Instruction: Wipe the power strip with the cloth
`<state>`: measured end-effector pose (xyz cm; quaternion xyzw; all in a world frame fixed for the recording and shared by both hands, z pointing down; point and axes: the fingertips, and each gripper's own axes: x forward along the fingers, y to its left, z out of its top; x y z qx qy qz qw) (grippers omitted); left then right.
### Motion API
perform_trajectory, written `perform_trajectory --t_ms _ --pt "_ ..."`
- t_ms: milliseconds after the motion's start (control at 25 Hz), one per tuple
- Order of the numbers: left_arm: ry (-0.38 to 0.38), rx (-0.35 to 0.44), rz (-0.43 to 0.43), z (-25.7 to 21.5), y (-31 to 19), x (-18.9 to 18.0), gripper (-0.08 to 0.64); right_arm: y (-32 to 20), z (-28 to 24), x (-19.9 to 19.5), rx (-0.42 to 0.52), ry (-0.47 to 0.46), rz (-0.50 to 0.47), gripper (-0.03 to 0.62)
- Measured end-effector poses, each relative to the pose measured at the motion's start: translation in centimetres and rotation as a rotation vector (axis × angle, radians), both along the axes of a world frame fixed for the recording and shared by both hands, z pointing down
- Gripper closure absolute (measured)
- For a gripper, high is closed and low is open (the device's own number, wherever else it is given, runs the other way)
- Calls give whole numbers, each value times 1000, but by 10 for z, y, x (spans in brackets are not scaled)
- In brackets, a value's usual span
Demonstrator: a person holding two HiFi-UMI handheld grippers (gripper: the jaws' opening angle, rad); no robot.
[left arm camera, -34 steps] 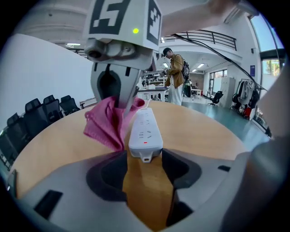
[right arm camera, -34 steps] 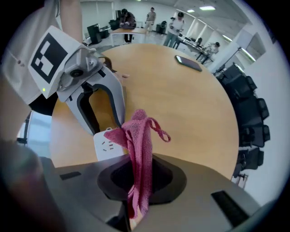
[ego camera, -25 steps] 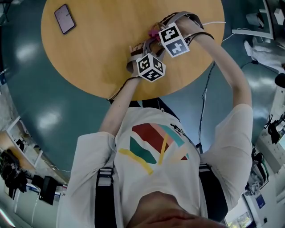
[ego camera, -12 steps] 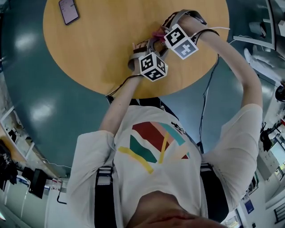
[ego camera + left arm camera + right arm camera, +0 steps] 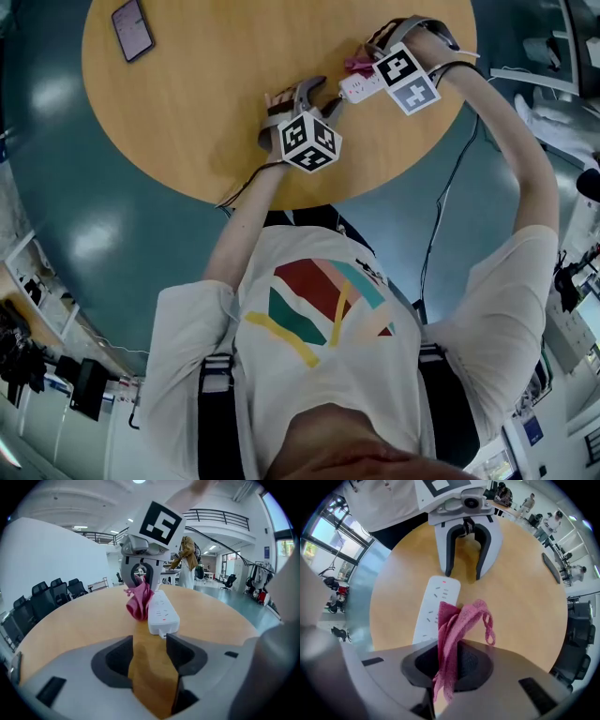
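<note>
One power strip (image 5: 359, 86), white, flat on round table (image 5: 206, 103), toward 3 o'clock of tabletop in head view. Cloth (image 5: 357, 66), pink, bunched, against strip at its 12 o'clock side (wipe judged under way). Right gripper (image 5: 449, 665) points down, jaws clamped on cloth so folds drag along casing. Left gripper (image 5: 150, 651) at strip's 7 o'clock, jaws apart, just narrowed slightly, only bare table between; probably stationed to brace strip's near end. Phone (image 5: 132, 29) at table's 10 o'clock, well apart.

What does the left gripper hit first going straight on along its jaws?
Likely the round wooden tabletop, just short of the near end of the white plastic power strip; depth unclear, so possibly the strip itself.
</note>
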<state>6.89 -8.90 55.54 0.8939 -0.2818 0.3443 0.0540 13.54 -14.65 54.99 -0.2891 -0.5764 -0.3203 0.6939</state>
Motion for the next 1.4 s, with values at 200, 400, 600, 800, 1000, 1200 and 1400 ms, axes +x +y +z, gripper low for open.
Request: perform_trajectory --t_ms 200,400,600,800,1000,1200,1400 --pt "-2 -5 -4 2 1 2 291 -16 3 33 21 -49 93 553" --pt "1 -6 -5 2 -1 7 293 -38 4 65 92 -46 106 554" --pt "-2 -6 -6 3 1 9 292 -48 4 71 111 -95 179 553" --pt "-2 -5 -5 4 1 11 293 -70 8 94 184 -57 197 554" --pt "-1 -4 -5 3 0 10 291 -83 7 114 212 -35 294 554" --pt "-1 -7 1 5 0 7 292 -92 3 125 278 -85 454 553" --pt "6 -17 -7 4 3 9 293 -100 -42 99 334 -457 873 554"
